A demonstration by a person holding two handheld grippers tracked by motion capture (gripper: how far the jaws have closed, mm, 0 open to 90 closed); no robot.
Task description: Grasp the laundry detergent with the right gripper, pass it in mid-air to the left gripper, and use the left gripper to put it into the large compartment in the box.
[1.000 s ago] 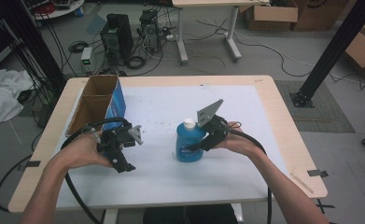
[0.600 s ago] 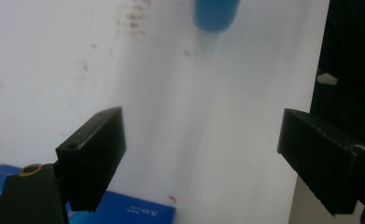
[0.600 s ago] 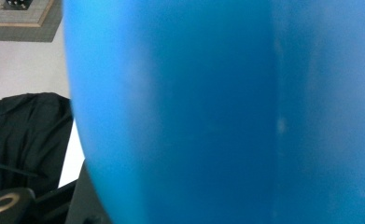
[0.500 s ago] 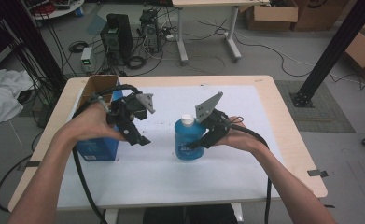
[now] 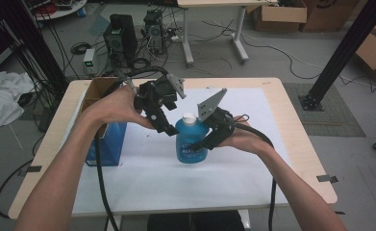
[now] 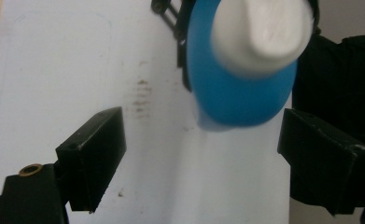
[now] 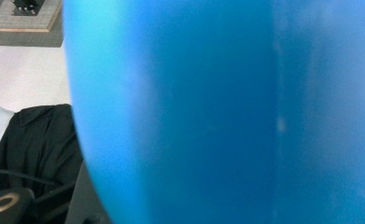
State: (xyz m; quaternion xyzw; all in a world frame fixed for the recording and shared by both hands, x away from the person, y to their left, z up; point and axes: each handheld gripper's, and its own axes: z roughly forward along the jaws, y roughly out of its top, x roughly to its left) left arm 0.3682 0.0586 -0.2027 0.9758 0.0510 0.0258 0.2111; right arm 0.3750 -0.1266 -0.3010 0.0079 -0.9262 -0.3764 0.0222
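High view: a person's forearms come in from the bottom over a surface [image 5: 272, 96] covered by a white sheet [image 5: 142, 178].
Bottle: a blue bottle [image 5: 189, 140] with a white cap [image 5: 189, 118] stands upright near the middle of the sheet.
Right tongs: the right tongs [image 5: 206, 142] sit against the bottle's right side, low on its body, with the hand [image 5: 241, 139] behind them; a grey three-cornered plate [image 5: 210, 104] rises above.
Right tongs, state: in the right gripper view the bottle's blue wall [image 7: 217, 112] blocks the jaws, so I cannot tell whether they pinch it or merely touch it.
Left tongs: the left tongs [image 5: 169, 127] are held above the surface, just left of the bottle's shoulder and cap, angled down toward it.
Left tongs, state: spread wide in the left gripper view [image 6: 201, 161], with the bottle [image 6: 238, 84] and its cap [image 6: 264, 32] beyond and between the two jaws; neither jaw touches it.
Box: an open cardboard box [image 5: 104, 120] with a blue side stands at the left of the surface, partly behind the left arm.
Sheet marks: small dark smudges [image 6: 140, 95] show on the sheet beside the bottle in the left gripper view.
Cables: a black cable [image 5: 101, 192] trails from the left tongs off the front edge.
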